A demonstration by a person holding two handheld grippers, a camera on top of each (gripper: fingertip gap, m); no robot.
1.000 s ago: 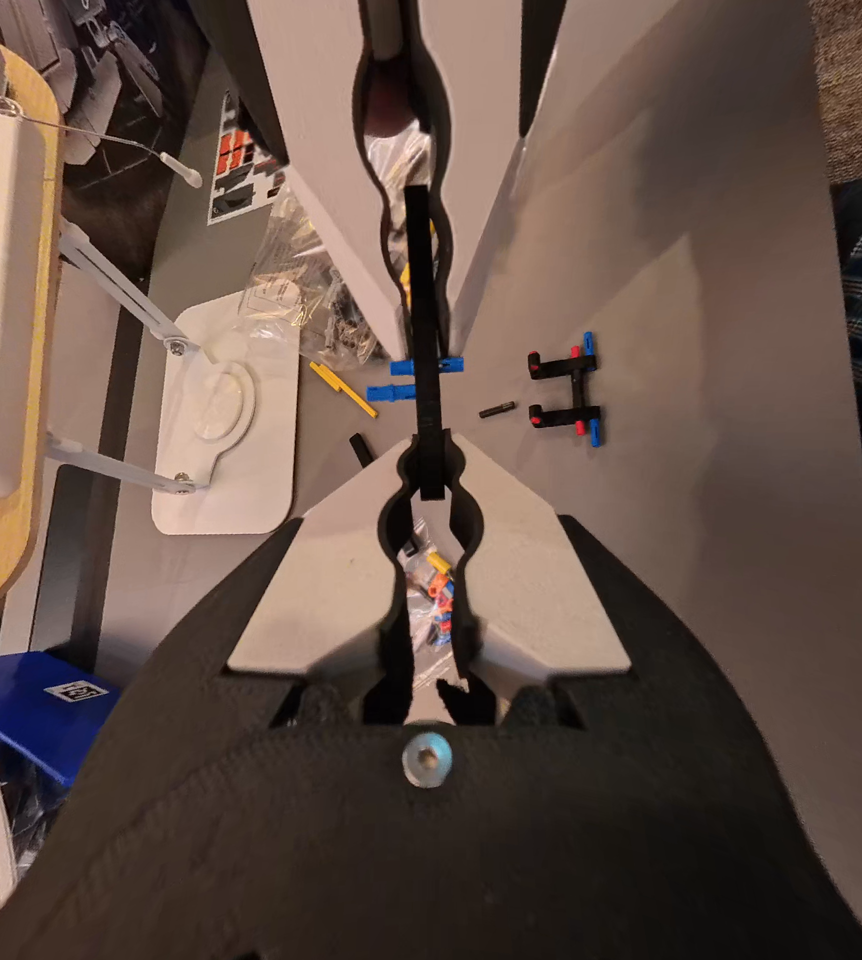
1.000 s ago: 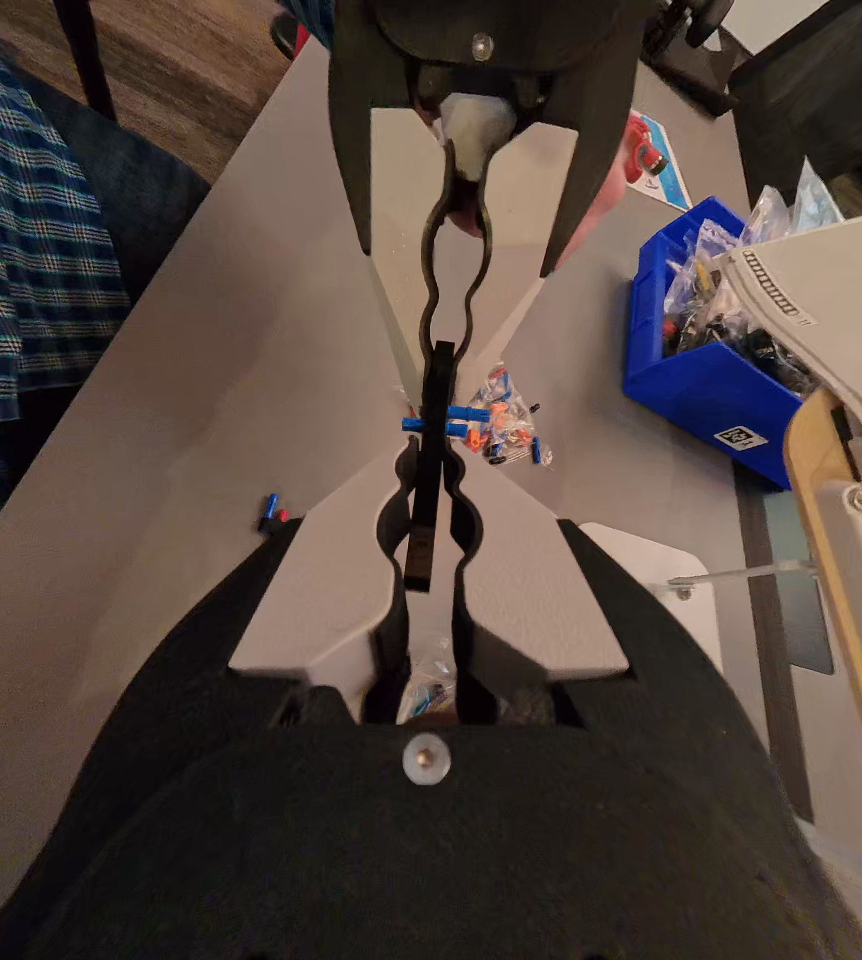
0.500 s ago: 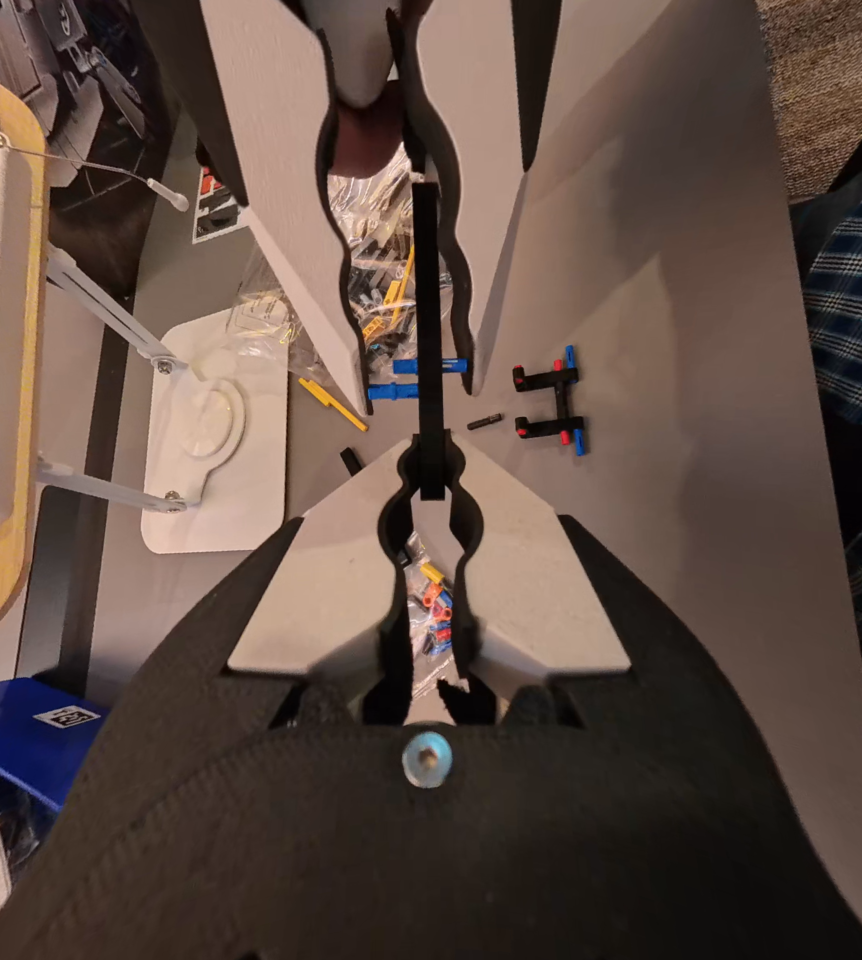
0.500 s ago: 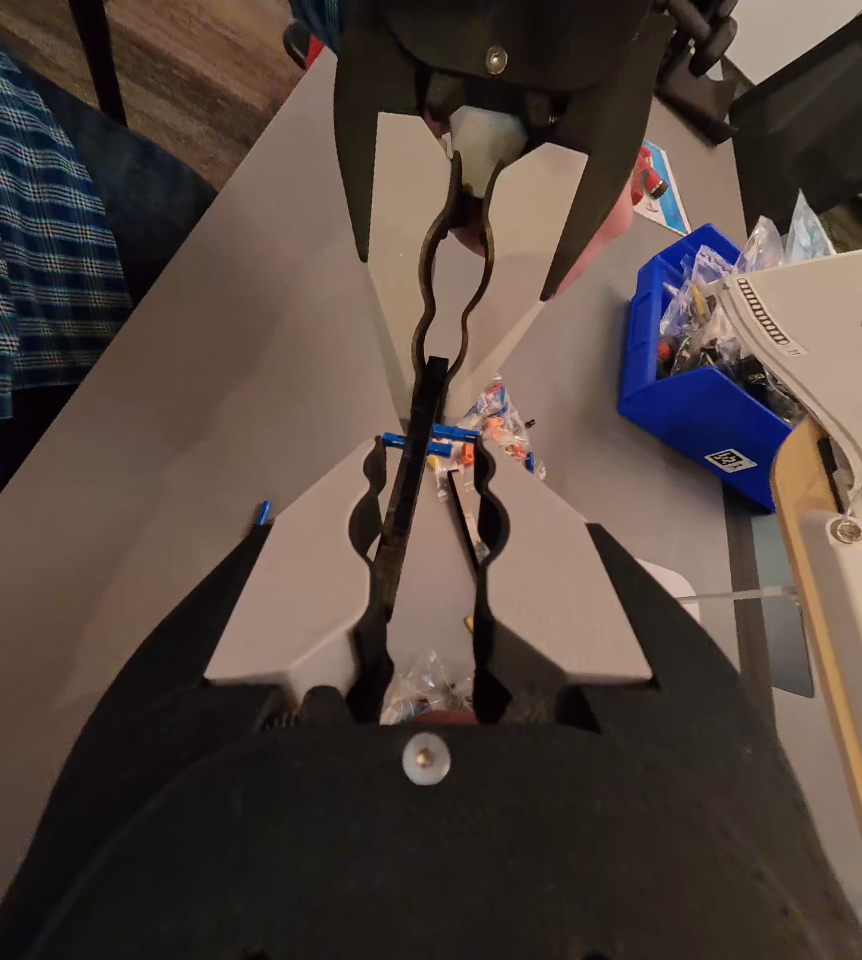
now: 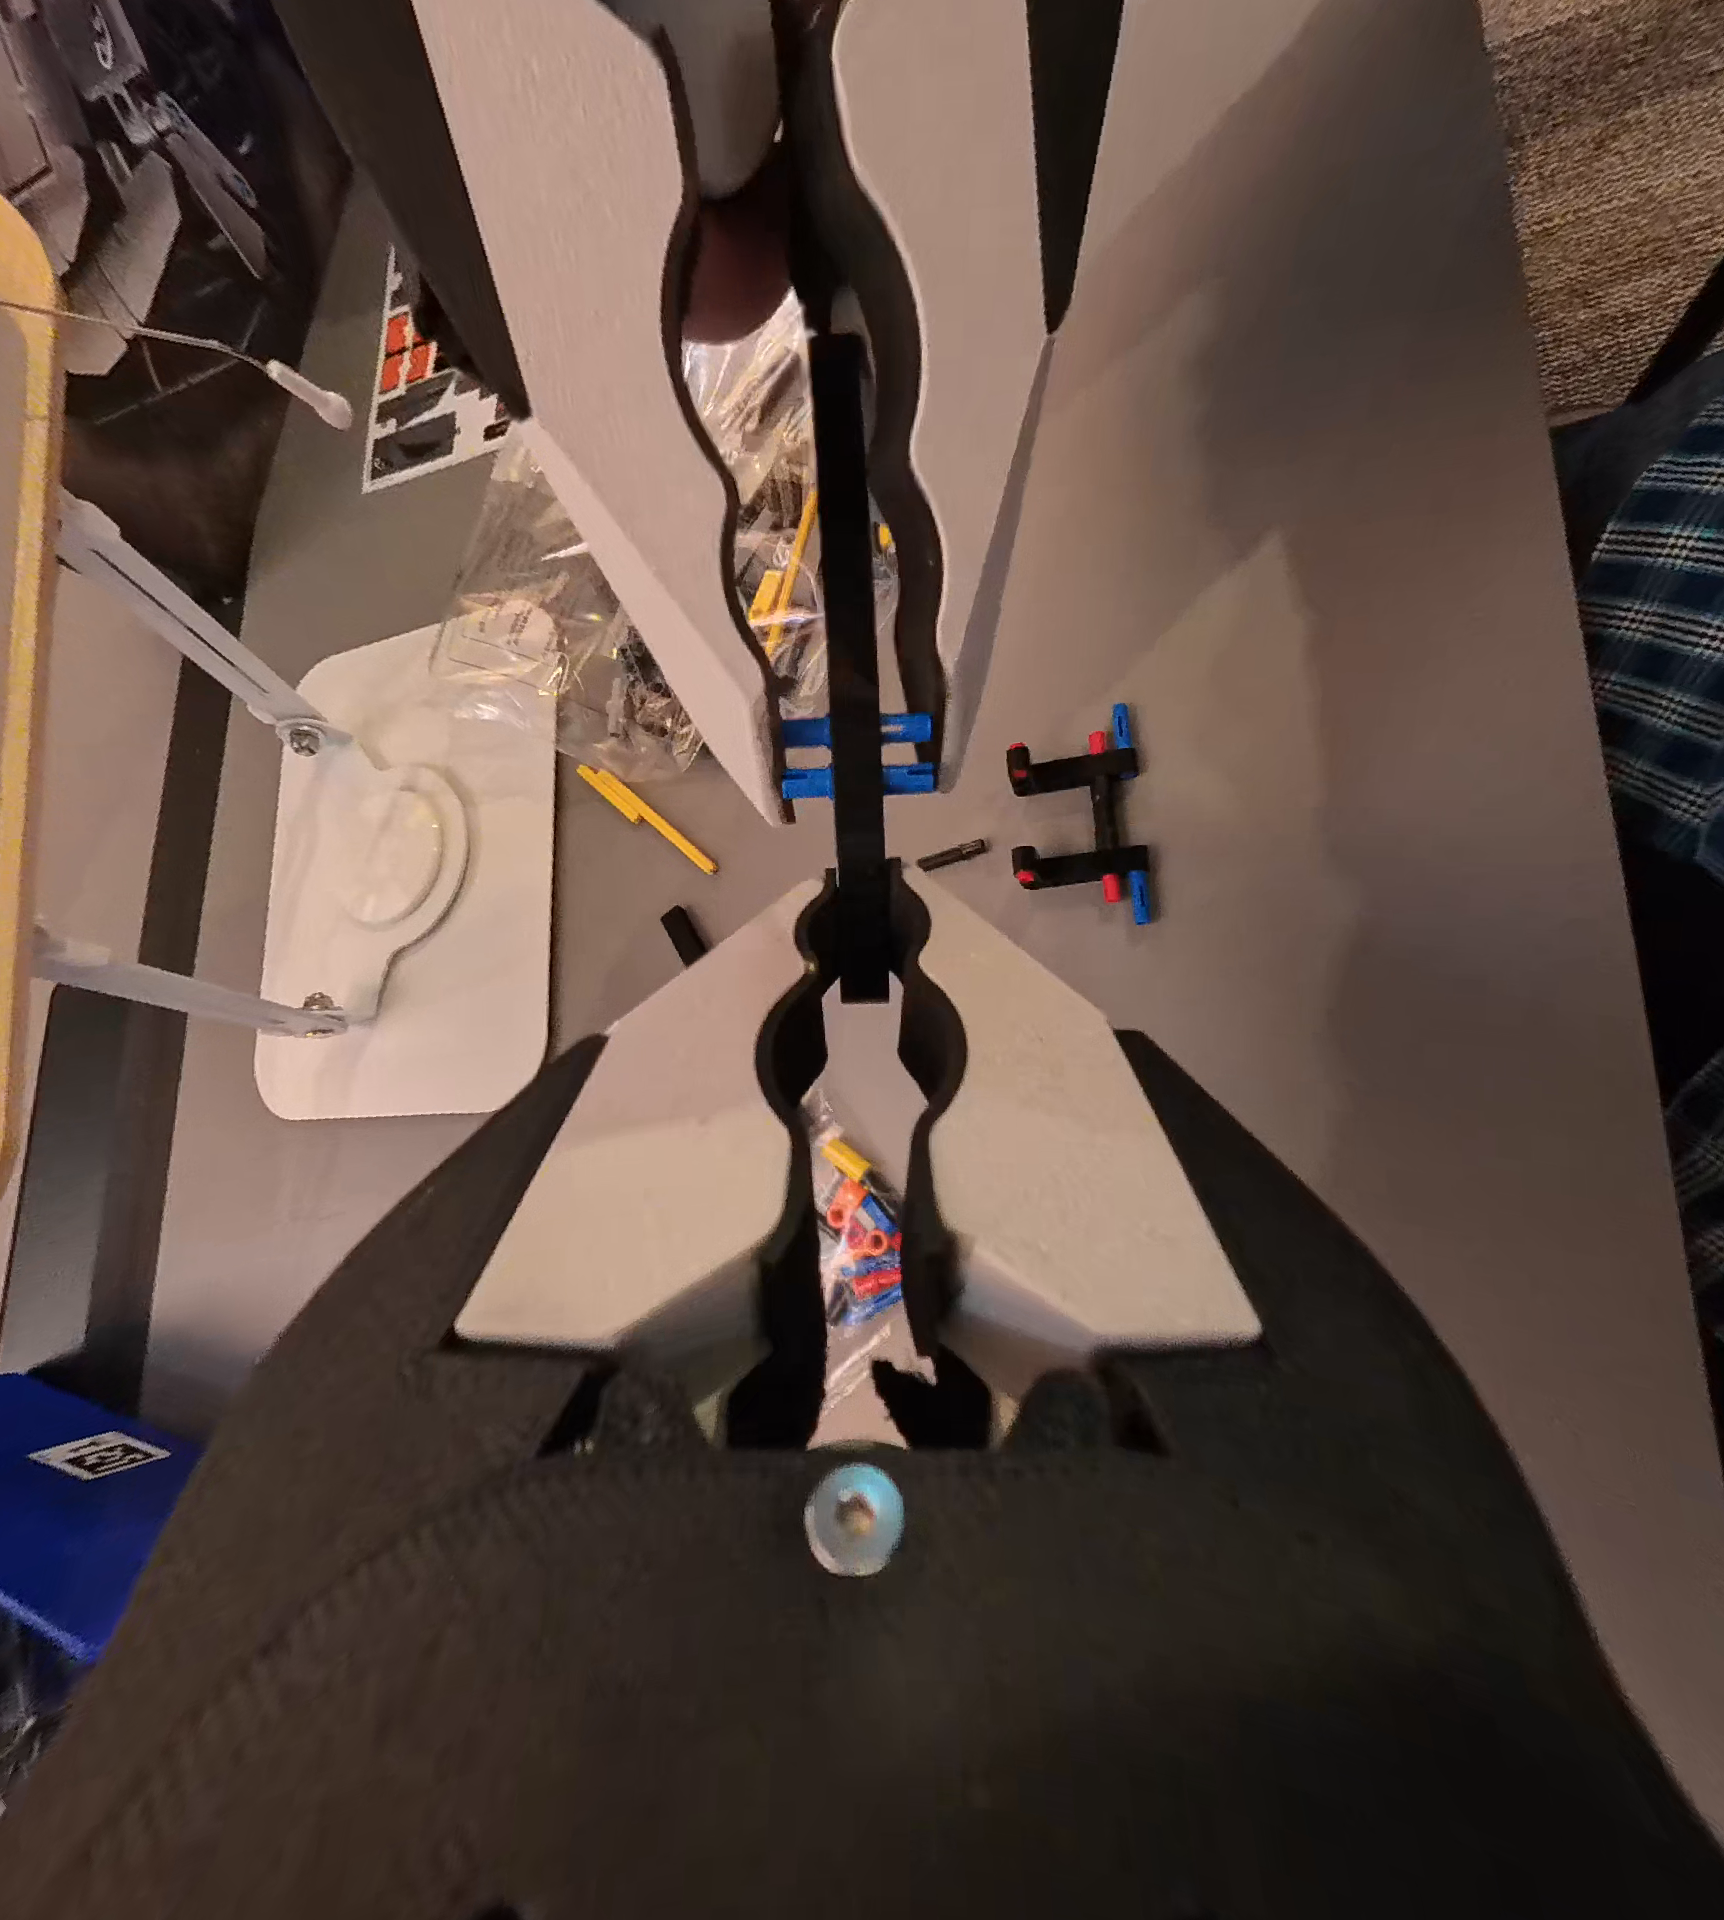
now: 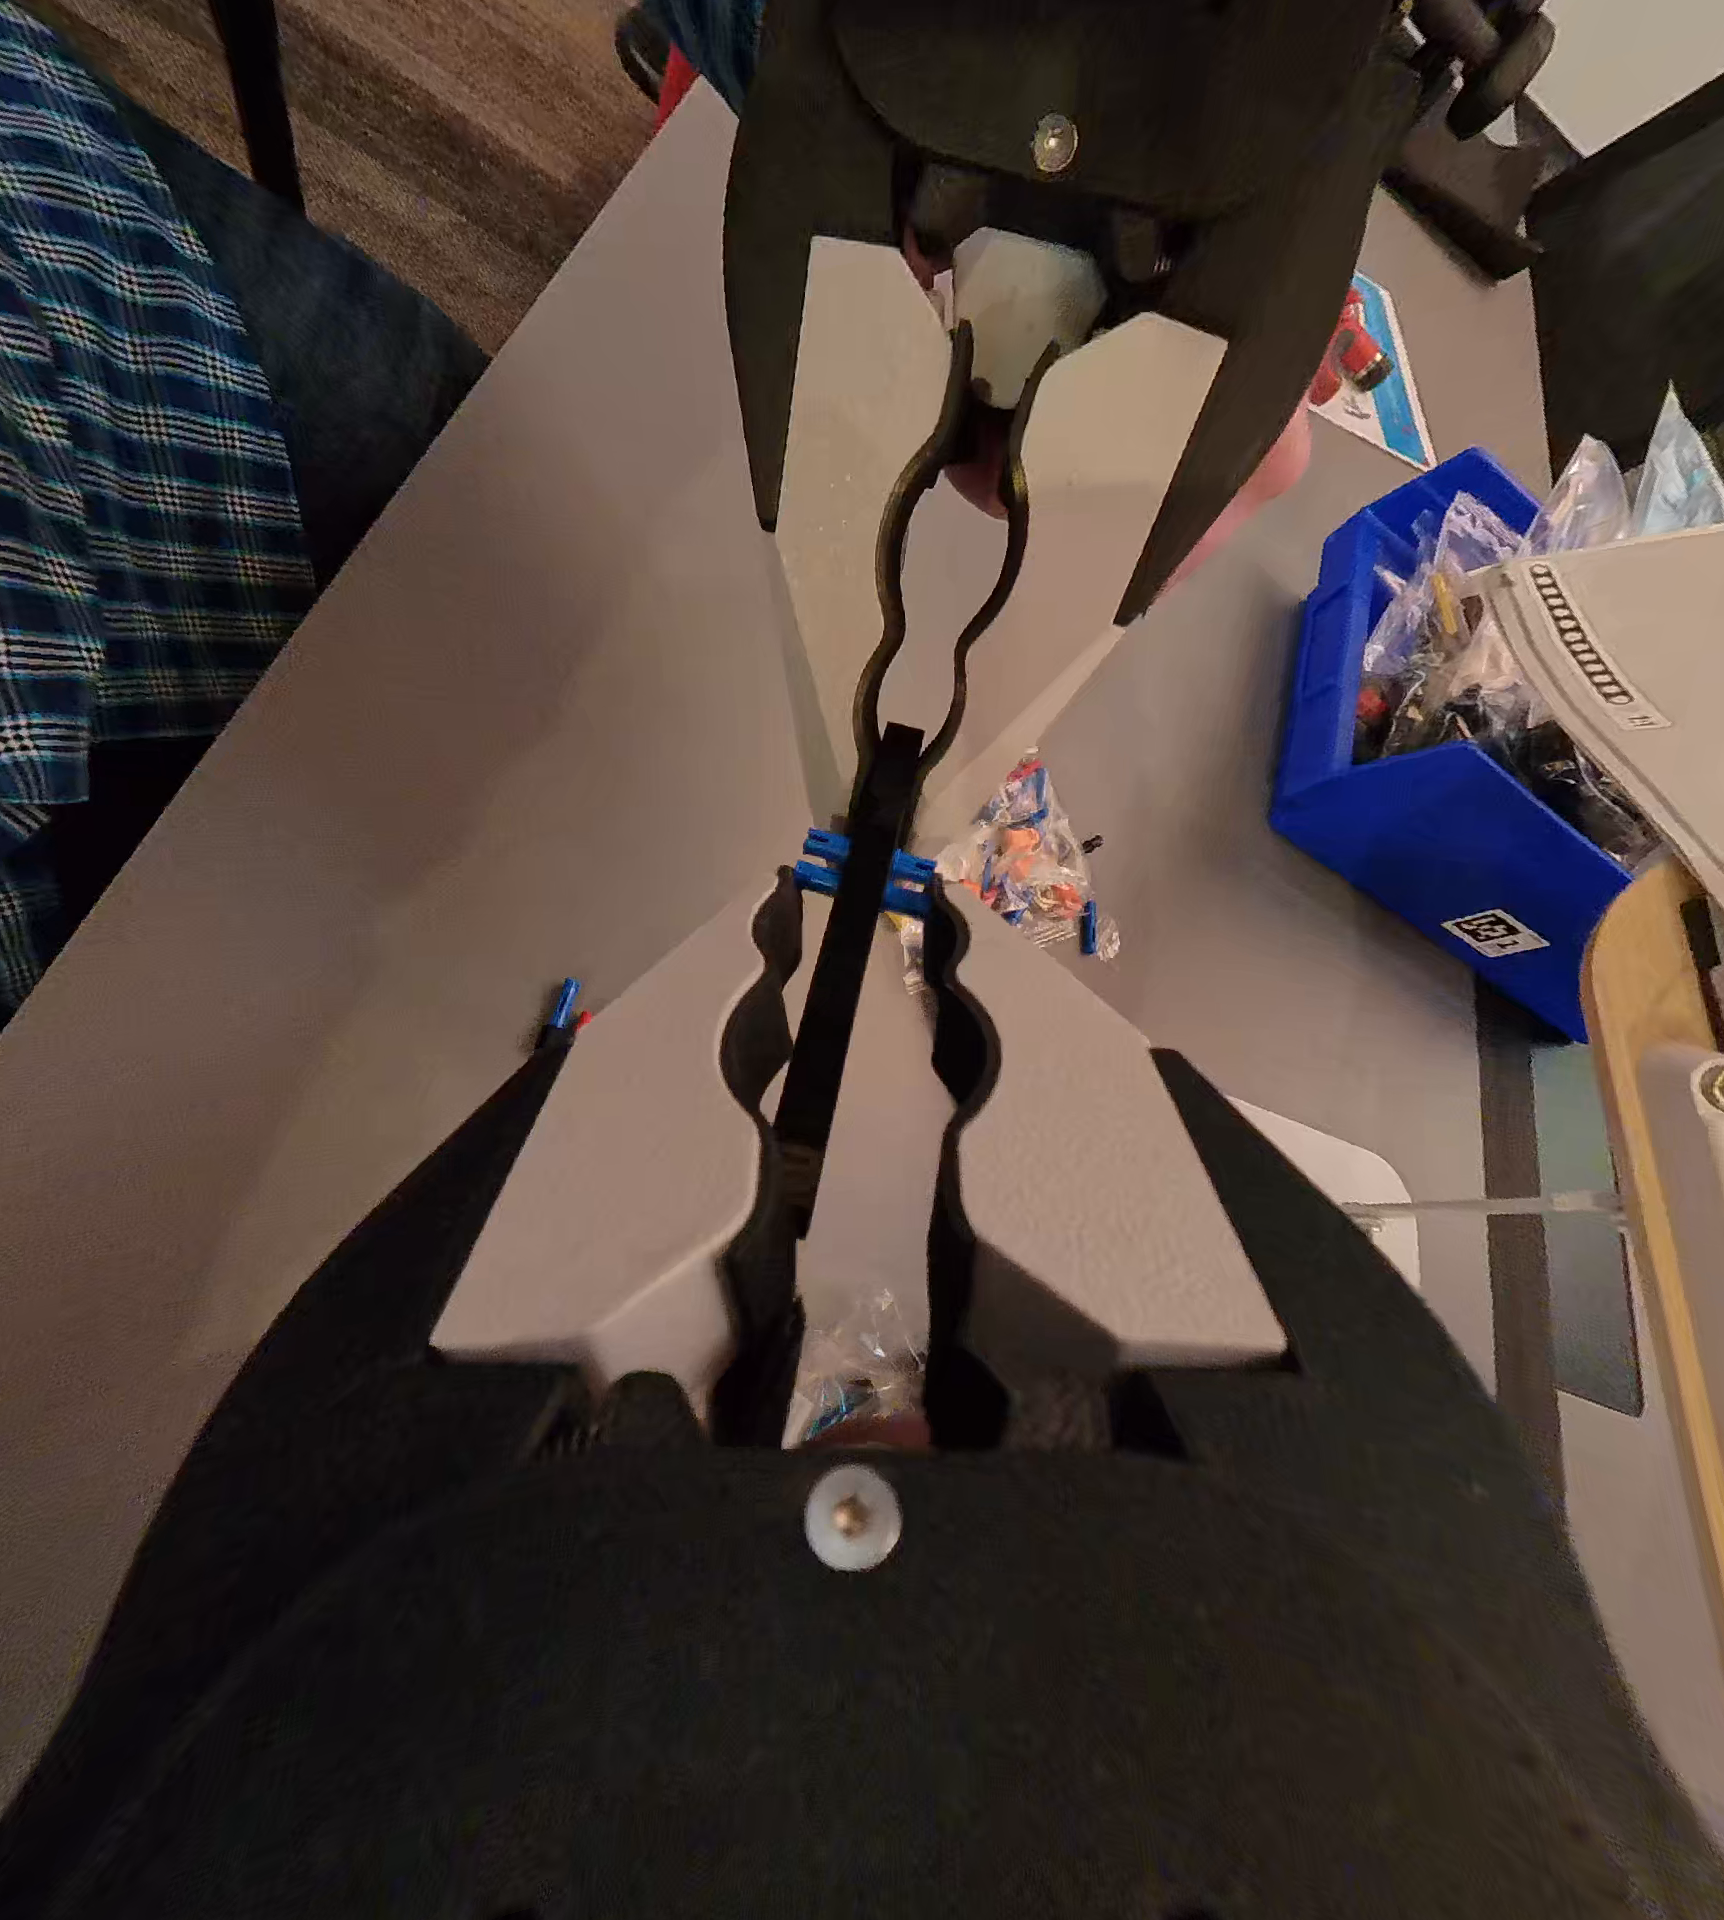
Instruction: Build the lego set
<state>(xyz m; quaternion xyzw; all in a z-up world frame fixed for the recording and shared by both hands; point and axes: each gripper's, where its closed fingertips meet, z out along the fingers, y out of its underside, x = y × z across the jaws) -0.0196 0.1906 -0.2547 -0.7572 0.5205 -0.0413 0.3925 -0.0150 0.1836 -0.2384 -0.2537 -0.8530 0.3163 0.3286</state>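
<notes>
A long black beam (image 5: pixel 853 623) with two blue pins (image 5: pixel 858 758) across it is held above the grey table (image 5: pixel 1253 1039). My left gripper (image 5: pixel 863 883) is shut on the beam's near end. My right gripper (image 6: pixel 858 904) faces it and is open; the beam (image 6: pixel 837 997) runs between its fingers and rests against the left one. The right gripper also shows at the top of the left wrist view (image 5: pixel 858 790), with its jaws apart around the beam. The left gripper shows at the top of the right wrist view (image 6: pixel 889 769), shut on the beam's end.
A black H-shaped assembly with red and blue pins (image 5: pixel 1081 821), a small black pin (image 5: pixel 951 854) and a yellow axle (image 5: pixel 645 816) lie on the table. A bag of coloured pins (image 6: pixel 1034 862), a blue bin (image 6: pixel 1440 831), a white stand base (image 5: pixel 401 883) and a plaid sleeve (image 5: pixel 1710 727) are around. Only a small space, under 4 cm, lies between the two pairs of fingers.
My right gripper has opened and let go of the black beam, with its jaws now apart around it. My left gripper still holds the beam.
</notes>
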